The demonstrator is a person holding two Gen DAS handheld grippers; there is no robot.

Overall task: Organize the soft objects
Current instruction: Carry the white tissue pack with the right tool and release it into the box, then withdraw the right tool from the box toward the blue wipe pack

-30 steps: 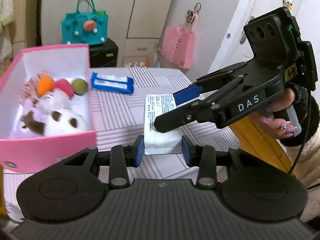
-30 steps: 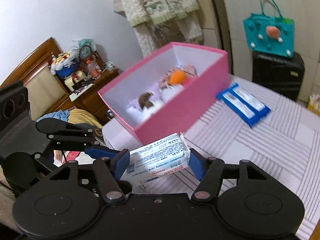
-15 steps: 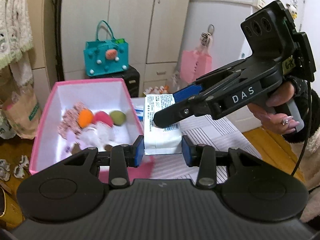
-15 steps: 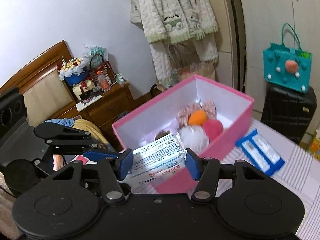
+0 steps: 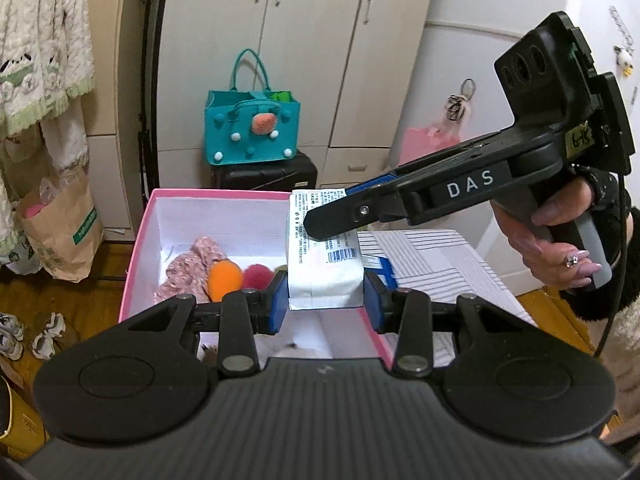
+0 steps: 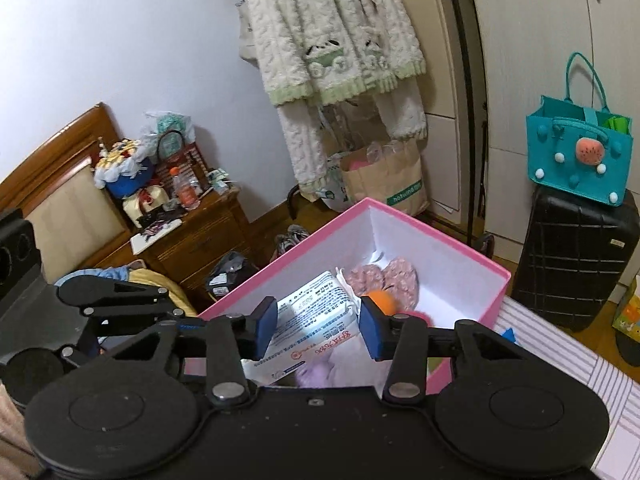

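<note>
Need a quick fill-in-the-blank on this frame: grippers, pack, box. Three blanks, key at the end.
1. Both the left gripper and the right gripper are shut on the white ____.
2. The pack hangs over the ____ box.
3. The teal bag sits on a black ____.

Missing words: pack; pink; suitcase

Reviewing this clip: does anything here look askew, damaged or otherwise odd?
Nothing looks damaged or spilled. The one unusual thing: the white tissue pack is gripped by both the left gripper and the right gripper at once, held tilted above the pink box of soft toys.
</note>
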